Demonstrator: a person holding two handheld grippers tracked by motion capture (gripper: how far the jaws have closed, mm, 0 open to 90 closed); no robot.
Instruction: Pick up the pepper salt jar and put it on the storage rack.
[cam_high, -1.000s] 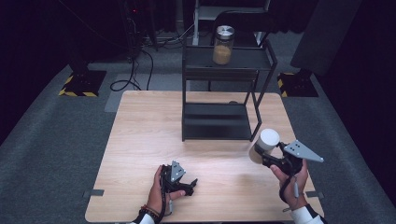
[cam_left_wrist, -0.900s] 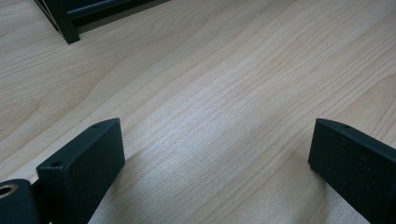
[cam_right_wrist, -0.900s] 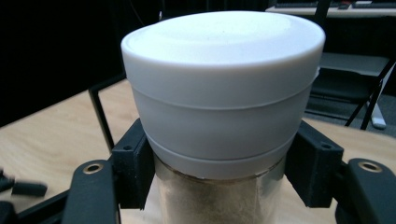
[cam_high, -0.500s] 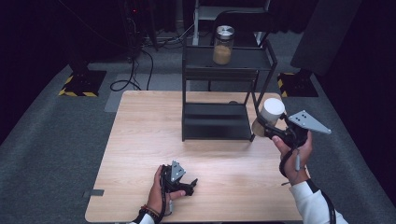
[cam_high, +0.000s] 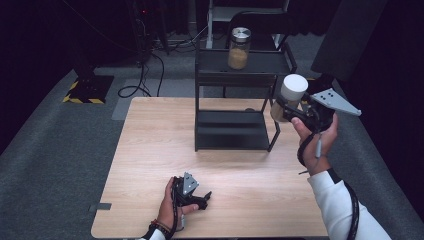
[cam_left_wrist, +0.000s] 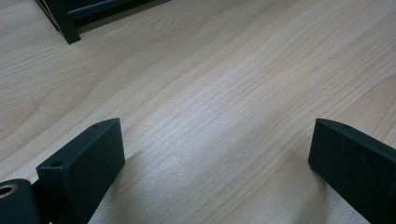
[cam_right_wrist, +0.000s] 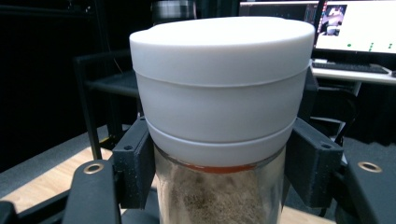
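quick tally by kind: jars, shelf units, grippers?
Jars: 2, a white-lid jar in the right gripper and a metal-lid jar on the rack's top shelf
Racks: 1, the black rack on the table
Grippers: 2, with the left gripper open on the table
Total: 5

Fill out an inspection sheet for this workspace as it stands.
Surface: wooden table, mostly bare.
Job's things: white-lidded jar of brownish powder, held aloft beside the black shelf rack; metal-lidded jar on its top shelf.
Clutter: nothing seen.
Grippers: right gripper shut on the white-lidded jar below its lid; left gripper open, low over the table, nothing between its jaws.
Cables: black cable looped on the floor behind the table.
Surroundings: grey carpet, hazard-striped base, monitors.
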